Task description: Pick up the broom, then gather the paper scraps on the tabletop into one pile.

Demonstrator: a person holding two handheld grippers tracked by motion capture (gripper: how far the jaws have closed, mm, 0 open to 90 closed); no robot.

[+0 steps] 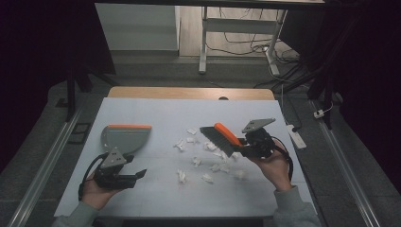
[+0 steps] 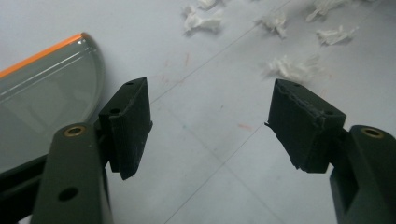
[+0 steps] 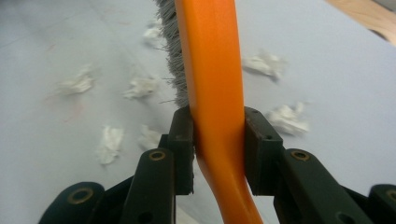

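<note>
My right gripper [image 1: 246,142] [image 3: 218,140] is shut on the orange handle of a hand brush [image 1: 222,137] [image 3: 210,70], whose grey bristles hang over the scattered white paper scraps [image 1: 208,161] [image 3: 140,86] mid-table. A grey dustpan [image 1: 124,137] [image 2: 42,102] with an orange edge lies flat at the left. My left gripper [image 1: 139,175] [image 2: 210,126] is open just in front of the dustpan, nothing between its jaws, only bare table. More paper scraps [image 2: 292,67] lie beyond those jaws.
The white table top [image 1: 156,194] is bordered by a wooden strip [image 1: 189,92] at the far edge. A white power strip [image 1: 296,135] lies off the right side. Metal rails run on the floor on both sides.
</note>
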